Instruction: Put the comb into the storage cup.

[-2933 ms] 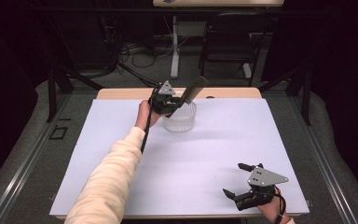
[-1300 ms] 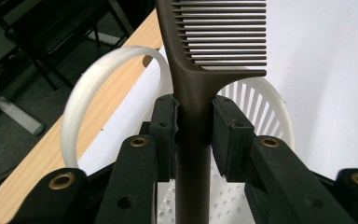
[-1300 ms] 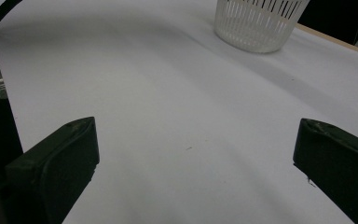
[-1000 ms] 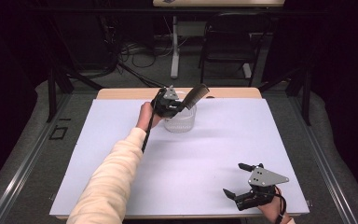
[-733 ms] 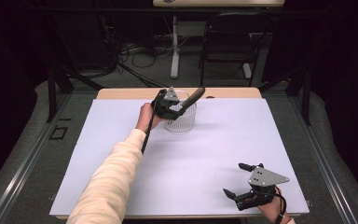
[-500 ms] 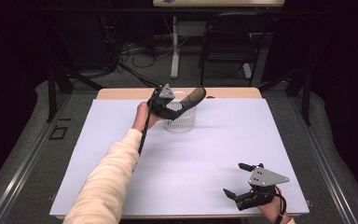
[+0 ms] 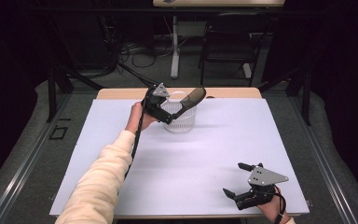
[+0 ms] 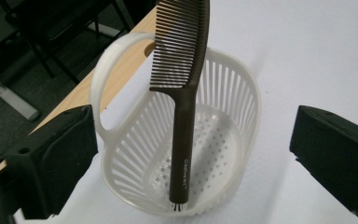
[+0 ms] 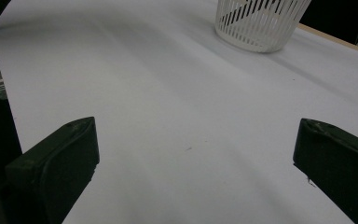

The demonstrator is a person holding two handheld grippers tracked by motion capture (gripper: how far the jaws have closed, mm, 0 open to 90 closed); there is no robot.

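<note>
Holding my left gripper [image 7: 168,114] wide beside the basket [image 8: 186,154], I see the comb [image 8: 182,93] standing inside it; my right gripper [image 7: 240,179] rests wide apart, near the table's [image 7: 205,154] front edge.

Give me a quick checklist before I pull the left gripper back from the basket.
1. Left gripper open: ok, jaws stand wide apart.
2. Comb free of the jaws: ok, it stands between them, touching neither.
3. Comb in basket: ok, handle end down at the near wall, teeth sticking out above the rim.
4. Comb settled: cannot tell, it may tip.
5. Basket upright on the table: ok.
6. Right gripper out of the way: ok, open at the near edge.
</note>
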